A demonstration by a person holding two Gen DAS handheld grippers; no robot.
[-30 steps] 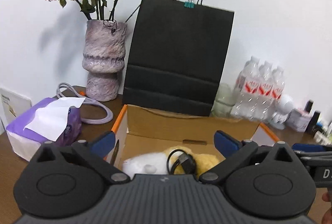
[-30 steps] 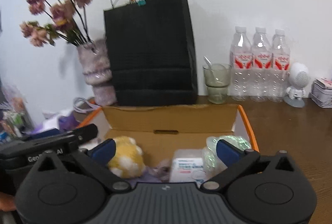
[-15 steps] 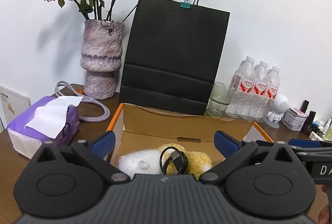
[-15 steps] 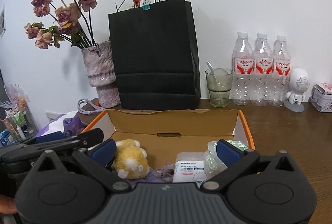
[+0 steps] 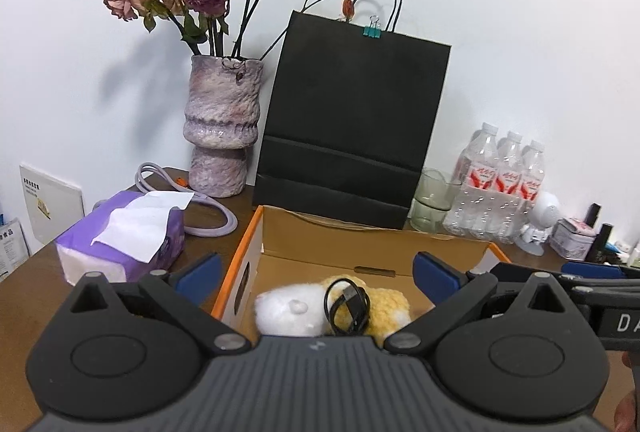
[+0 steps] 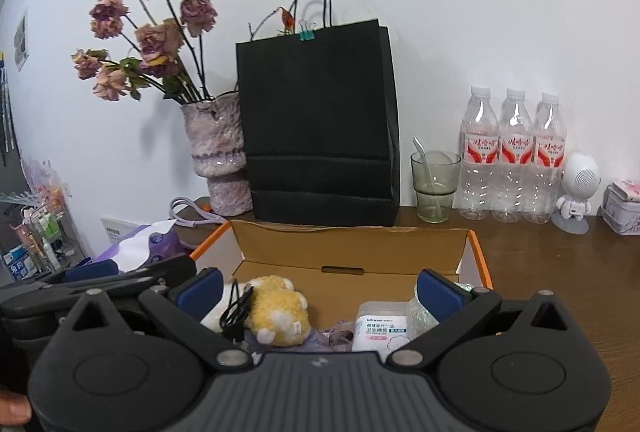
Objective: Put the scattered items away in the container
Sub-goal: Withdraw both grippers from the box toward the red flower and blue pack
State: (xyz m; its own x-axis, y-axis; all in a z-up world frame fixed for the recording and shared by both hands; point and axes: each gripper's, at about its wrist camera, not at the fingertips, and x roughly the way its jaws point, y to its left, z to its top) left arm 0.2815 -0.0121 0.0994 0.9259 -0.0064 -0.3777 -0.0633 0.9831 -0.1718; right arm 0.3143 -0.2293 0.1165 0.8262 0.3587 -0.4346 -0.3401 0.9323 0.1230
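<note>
An open cardboard box with orange edges (image 5: pixel 256 232) (image 6: pixel 476 252) stands on the wooden table. Inside lie a white and yellow plush toy (image 5: pixel 304 312) (image 6: pixel 280 312), a coiled black cable (image 5: pixel 348 306) (image 6: pixel 236 312), a white cotton-swab box (image 6: pixel 380 326) and a clear plastic packet (image 6: pixel 418 312). My left gripper (image 5: pixel 316 274) is open and empty above the box's near side. My right gripper (image 6: pixel 320 286) is open and empty over the box. Each gripper shows at the edge of the other's view.
Behind the box stand a black paper bag (image 5: pixel 352 124), a vase of dried roses (image 5: pixel 220 136), a glass with a spoon (image 6: pixel 434 188), three water bottles (image 6: pixel 514 160) and a small white robot figure (image 6: pixel 576 188). A purple tissue pack (image 5: pixel 124 236) and a lilac cable (image 5: pixel 208 208) lie to the left.
Both grippers have drawn back and up from the box, so more of the wall and bag shows. Both stay open and empty.
</note>
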